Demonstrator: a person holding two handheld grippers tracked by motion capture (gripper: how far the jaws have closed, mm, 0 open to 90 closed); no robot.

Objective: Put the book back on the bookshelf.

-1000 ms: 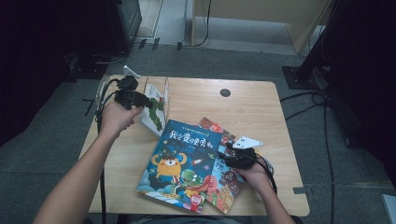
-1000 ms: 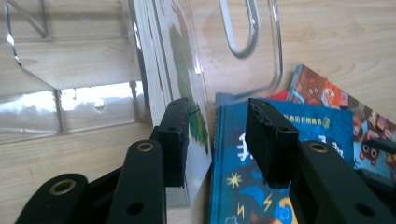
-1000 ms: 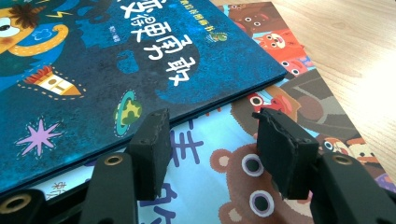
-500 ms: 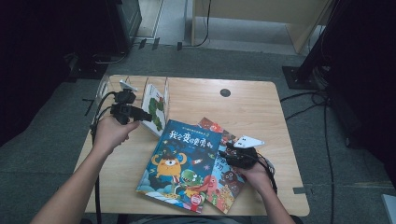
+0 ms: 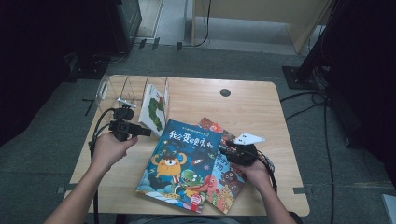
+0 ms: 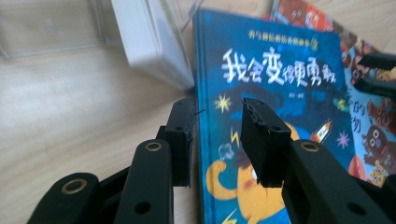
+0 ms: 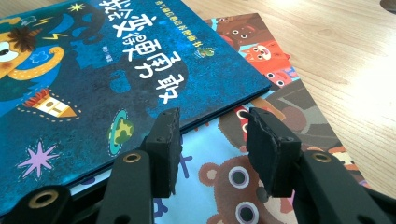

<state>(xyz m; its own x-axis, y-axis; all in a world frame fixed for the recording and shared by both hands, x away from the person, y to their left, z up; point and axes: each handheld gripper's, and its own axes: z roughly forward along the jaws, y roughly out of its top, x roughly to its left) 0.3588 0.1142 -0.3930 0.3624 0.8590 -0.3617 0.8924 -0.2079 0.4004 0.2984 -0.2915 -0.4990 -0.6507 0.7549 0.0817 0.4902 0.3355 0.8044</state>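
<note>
A blue picture book point(image 5: 180, 161) lies on the wooden table point(image 5: 261, 107), on top of a second book with bears and monsters point(image 5: 223, 179). A white book with a green caterpillar point(image 5: 154, 107) stands in a clear rack point(image 5: 122, 89) at the back left. My left gripper point(image 5: 144, 132) is open just left of the blue book's point(image 6: 275, 70) upper left edge, nothing between its jaws. My right gripper point(image 5: 223, 150) is open at the blue book's point(image 7: 93, 70) right edge, over the lower book point(image 7: 261, 154).
A round cable hole point(image 5: 225, 92) sits in the table's far middle. Cables trail from both grippers over the table edges. Dark furniture and a stand surround the table on the grey floor. Bare wood lies right of the books and at the near left.
My left gripper has pulled back from the rack toward me and down, leaving the white book standing there. It now points at the blue book. The right gripper has barely moved.
</note>
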